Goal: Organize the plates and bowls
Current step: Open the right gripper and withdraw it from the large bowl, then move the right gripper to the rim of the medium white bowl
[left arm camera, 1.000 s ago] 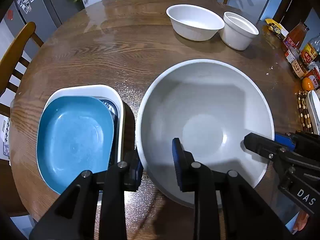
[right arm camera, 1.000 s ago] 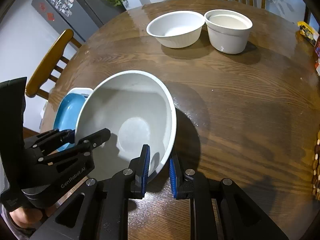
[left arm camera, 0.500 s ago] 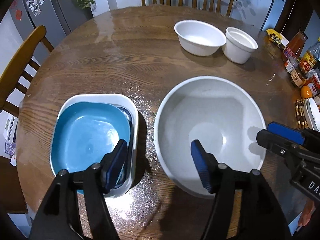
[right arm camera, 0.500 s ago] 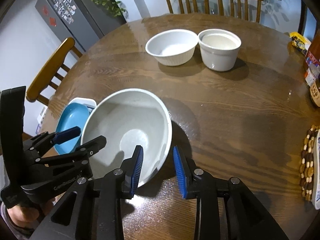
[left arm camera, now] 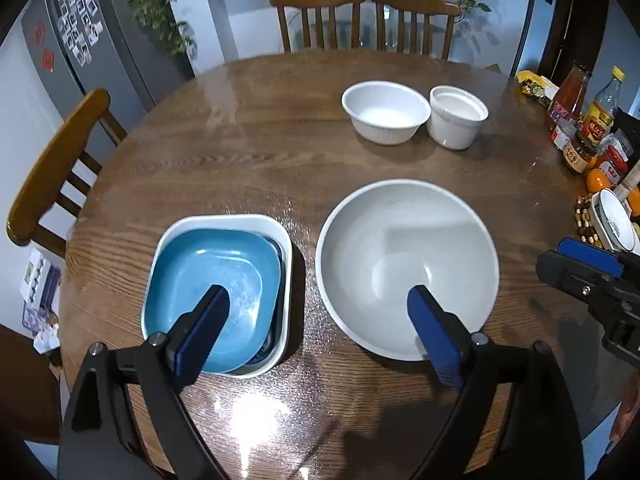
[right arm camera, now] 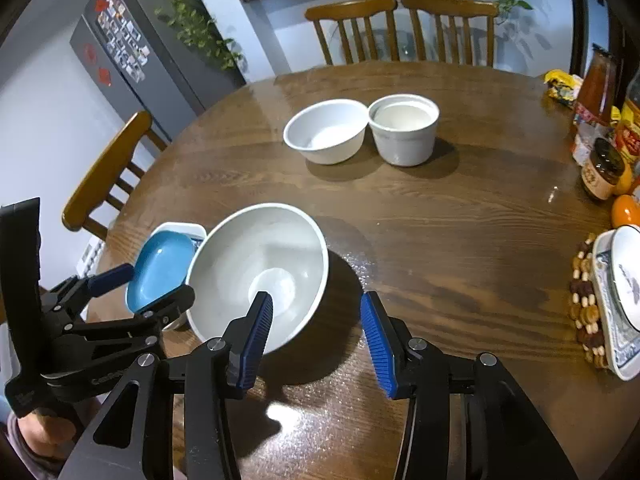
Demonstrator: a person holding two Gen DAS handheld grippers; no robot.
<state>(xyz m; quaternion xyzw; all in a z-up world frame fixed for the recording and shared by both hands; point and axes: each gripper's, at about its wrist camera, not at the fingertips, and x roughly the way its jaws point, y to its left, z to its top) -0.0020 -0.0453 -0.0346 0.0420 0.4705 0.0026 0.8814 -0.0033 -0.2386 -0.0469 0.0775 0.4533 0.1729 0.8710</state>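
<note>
A large pale grey bowl (left arm camera: 408, 268) (right arm camera: 260, 268) rests on the round wooden table (left arm camera: 260, 140), just right of a blue square plate (left arm camera: 212, 292) stacked in a white square dish (left arm camera: 228, 220). Hovering above the gap between dish and bowl, my left gripper (left arm camera: 316, 300) (right arm camera: 148, 286) has its jaws opening wide and touching nothing. My right gripper (right arm camera: 316, 304) (left arm camera: 580, 264) hangs over the bowl's near right rim, jaws opening, pads clear of it. A wide white bowl (left arm camera: 386, 112) (right arm camera: 326, 130) and a taller white pot (left arm camera: 458, 116) (right arm camera: 404, 128) stand side by side at the far side.
Sauce bottles and jars (left arm camera: 576, 120), an orange (left arm camera: 598, 180) and a patterned dish on a bead mat (right arm camera: 616, 300) crowd the table's right edge. Wooden chairs (left arm camera: 52, 172) (right arm camera: 400, 28) ring the table. A grey fridge (right arm camera: 132, 64) stands at the back left.
Both grippers have let go of the large bowl's rim, spread their jaws and lifted up and back. The bowl now sits free on the table beside the dish.
</note>
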